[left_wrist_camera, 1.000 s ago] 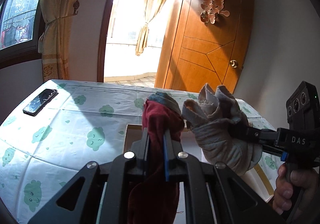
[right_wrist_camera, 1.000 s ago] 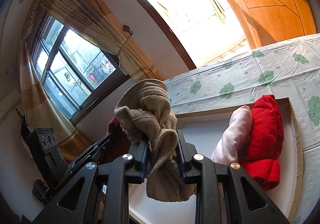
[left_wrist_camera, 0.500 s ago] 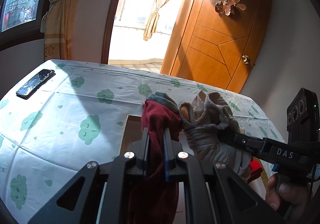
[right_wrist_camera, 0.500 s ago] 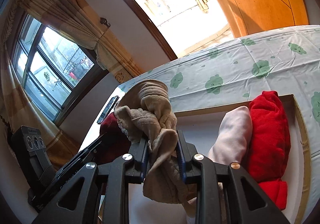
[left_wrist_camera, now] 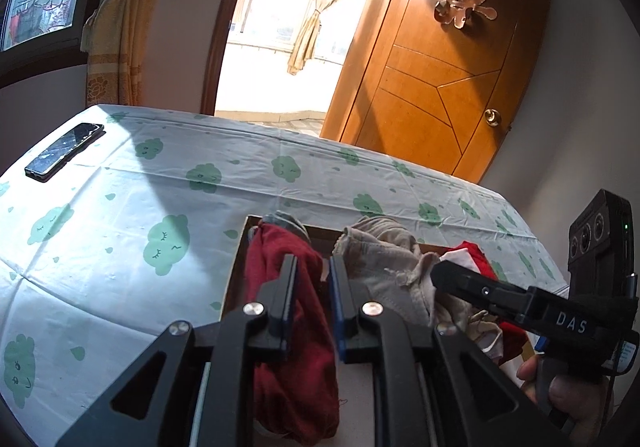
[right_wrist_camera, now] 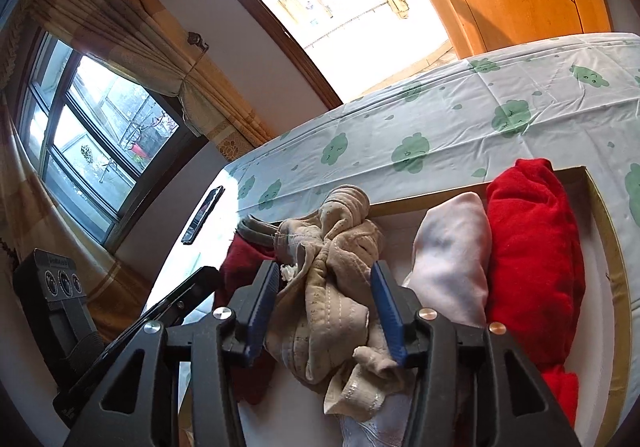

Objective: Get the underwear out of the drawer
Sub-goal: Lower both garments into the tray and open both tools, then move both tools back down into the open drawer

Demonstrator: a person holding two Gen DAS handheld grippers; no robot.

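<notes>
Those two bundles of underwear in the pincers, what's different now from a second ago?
Both sank toward the drawer. The right gripper has just been opening: its jaws now stand clear of the beige underwear, which lies loose between them. The left gripper has eased slightly, the dark red underwear still between its pads. The phone, pink roll and red roll stayed put.

A dark red pair of underwear (left_wrist_camera: 294,331) is hanging crumpled over the left end of the shallow white drawer (right_wrist_camera: 612,247), its grey waistband bunched at the top. Just beside it, a beige pair (right_wrist_camera: 332,279) is sitting in a rumpled heap, its stitched edge trailing down. A pale pink roll (right_wrist_camera: 452,259) and a bright red roll (right_wrist_camera: 536,259) are lying side by side, touching, at the drawer's right end.
</notes>
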